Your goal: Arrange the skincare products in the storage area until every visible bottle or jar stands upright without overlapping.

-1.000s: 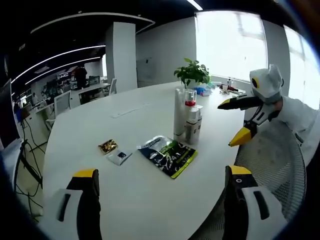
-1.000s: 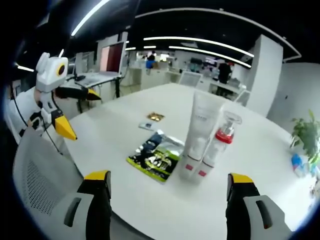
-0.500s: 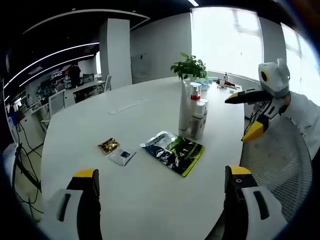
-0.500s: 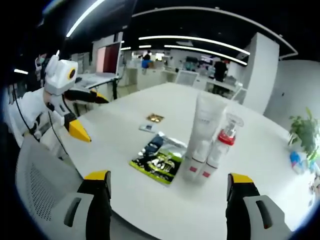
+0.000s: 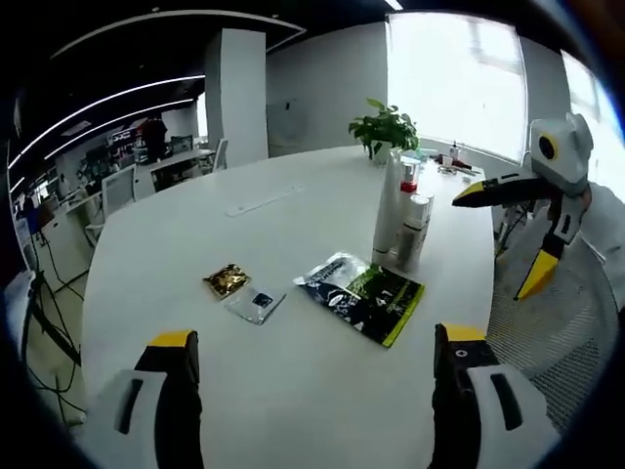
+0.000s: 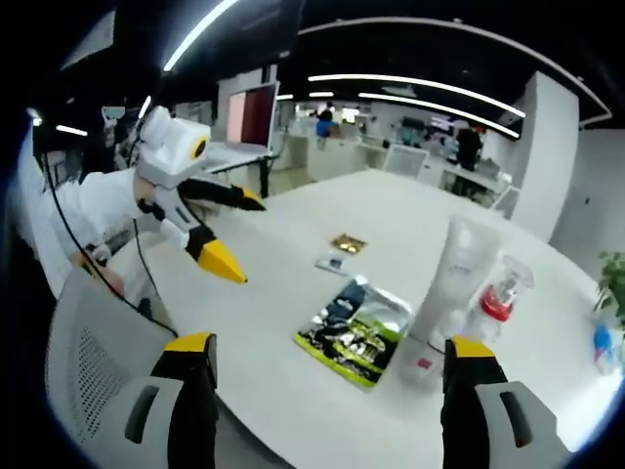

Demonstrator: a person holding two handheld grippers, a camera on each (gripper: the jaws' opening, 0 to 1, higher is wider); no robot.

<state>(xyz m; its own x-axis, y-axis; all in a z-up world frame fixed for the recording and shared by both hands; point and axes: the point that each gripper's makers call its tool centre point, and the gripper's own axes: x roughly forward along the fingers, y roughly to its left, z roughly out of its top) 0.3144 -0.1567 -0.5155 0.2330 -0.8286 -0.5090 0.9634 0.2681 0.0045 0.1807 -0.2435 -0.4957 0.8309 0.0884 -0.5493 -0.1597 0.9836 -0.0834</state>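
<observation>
Bottles (image 5: 402, 217) stood upright in a tight cluster on the white table (image 5: 195, 254), at about 1 o'clock in your left gripper view, well beyond your jaws. You held the left gripper (image 5: 311, 347) with its jaws spread wide and nothing between them, above the near edge of the table. Just past it, at 12 o'clock, a green and black pouch (image 5: 361, 298) lay flat, and at 11 o'clock a small clear packet (image 5: 255, 303) lay just beside a gold packet (image 5: 227, 280). Behind the pouch a tall white tube stood touching a shorter red-capped bottle and a white pump bottle. Farther off, at 1 o'clock, a potted plant (image 5: 386, 127) sat near the far rim. Your right gripper (image 5: 522, 239) came in at 3 o'clock over a mesh chair (image 5: 557, 332), jaws apart and empty.

In your right gripper view, you held that gripper (image 6: 332, 352) wide open over the table's edge. The pouch (image 6: 356, 327) lay at 12 o'clock, the tube (image 6: 451, 283) and red-capped bottle (image 6: 493, 303) stood upright and touching at 2 o'clock, and the two small packets (image 6: 340, 252) lay beyond the pouch. Your left gripper (image 6: 227, 230) showed at 10 o'clock, jaws parted, empty.
</observation>
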